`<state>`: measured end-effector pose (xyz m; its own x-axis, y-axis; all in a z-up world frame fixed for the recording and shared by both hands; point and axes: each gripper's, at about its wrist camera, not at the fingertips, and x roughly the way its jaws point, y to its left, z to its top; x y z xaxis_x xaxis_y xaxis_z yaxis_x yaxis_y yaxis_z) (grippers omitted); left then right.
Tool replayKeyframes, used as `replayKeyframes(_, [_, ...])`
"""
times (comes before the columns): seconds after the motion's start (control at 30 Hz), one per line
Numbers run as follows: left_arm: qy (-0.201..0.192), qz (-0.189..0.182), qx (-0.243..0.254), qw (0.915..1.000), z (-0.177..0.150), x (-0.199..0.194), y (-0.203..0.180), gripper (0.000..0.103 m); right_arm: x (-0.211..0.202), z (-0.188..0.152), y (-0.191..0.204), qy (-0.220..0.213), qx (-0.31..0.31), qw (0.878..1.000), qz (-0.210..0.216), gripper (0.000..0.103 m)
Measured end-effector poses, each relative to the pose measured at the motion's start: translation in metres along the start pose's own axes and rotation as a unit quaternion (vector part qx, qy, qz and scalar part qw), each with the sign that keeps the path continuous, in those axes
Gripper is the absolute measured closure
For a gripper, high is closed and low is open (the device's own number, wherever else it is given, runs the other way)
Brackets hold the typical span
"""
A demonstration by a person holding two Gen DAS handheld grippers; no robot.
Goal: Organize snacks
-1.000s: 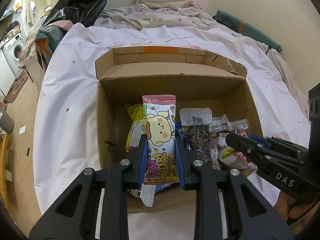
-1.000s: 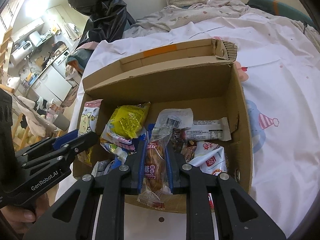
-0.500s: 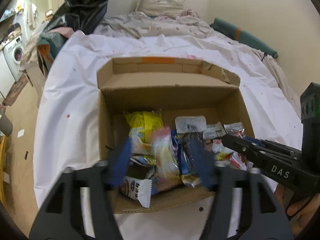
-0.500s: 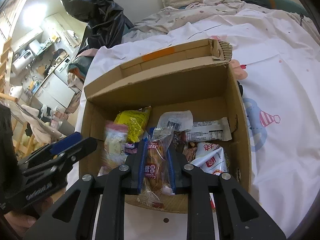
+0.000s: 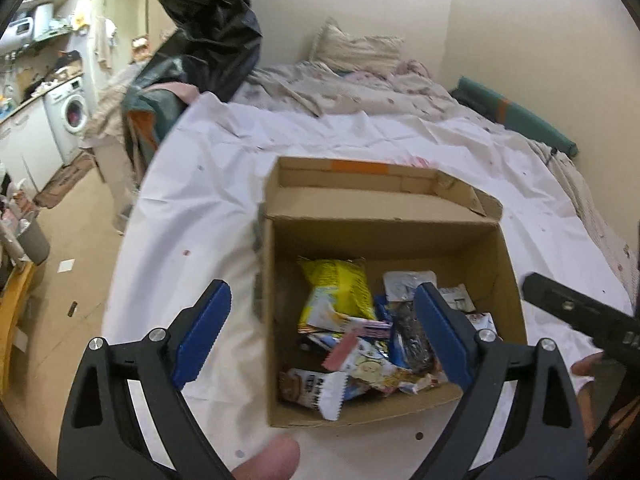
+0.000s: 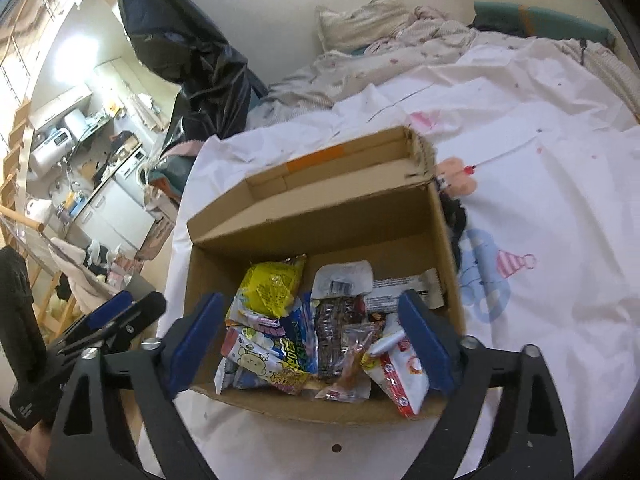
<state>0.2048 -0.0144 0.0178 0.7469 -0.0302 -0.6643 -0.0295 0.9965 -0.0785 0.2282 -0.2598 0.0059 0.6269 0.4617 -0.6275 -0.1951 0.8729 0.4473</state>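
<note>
An open cardboard box (image 5: 476, 256) (image 6: 440, 248) stands on the white sheet and holds several snack packs. A yellow bag (image 5: 340, 288) (image 6: 272, 288) lies at the back left. The pink cartoon pack (image 5: 372, 364) (image 6: 260, 356) lies at the front. The brown bread stick pack (image 6: 352, 364) lies at the front middle. My left gripper (image 5: 320, 336) is open and empty above the box's near left side. My right gripper (image 6: 308, 340) is open and empty above the box's front edge.
The white sheet (image 5: 192, 216) covers a bed with a rumpled quilt and pillow (image 5: 356, 48) at the back. A black plastic bag (image 5: 208, 20) hangs at the left. A washing machine (image 5: 72, 116) and the floor lie far left. A wall runs along the right.
Both grippers have opened and pulled back upward. The pink cartoon pack dropped from the left gripper into the box. The bread stick pack dropped from the right gripper into the box.
</note>
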Motion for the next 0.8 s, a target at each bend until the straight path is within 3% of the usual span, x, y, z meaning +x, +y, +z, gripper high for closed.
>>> replayKeyframes(0.17, [-0.012,0.009,0.019,0.9997,-0.006,-0.018,0.007,0.012,-0.025,-0.009,0.0,-0.017,0.001,1.0,-0.01,0.0])
replayKeyframes(0.3, [0.013,0.011,0.001,0.9998,-0.017,-0.024,0.018,0.001,-0.041,-0.022,0.005,-0.019,-0.016,1.0,-0.019,0.0])
replayKeyframes(0.47, [0.034,0.006,-0.026,0.9991,-0.033,-0.04,0.03,0.001,-0.058,-0.04,0.006,-0.021,-0.01,1.0,-0.018,0.0])
replayKeyframes(0.67, [0.031,-0.025,-0.04,0.9984,-0.052,-0.068,0.038,0.0,-0.072,-0.062,0.011,-0.03,-0.009,0.999,-0.031,0.0])
replayKeyframes(0.8, [0.017,-0.005,-0.035,0.9992,-0.056,-0.076,0.04,0.0,-0.076,-0.073,0.017,-0.035,-0.023,0.998,-0.042,0.0])
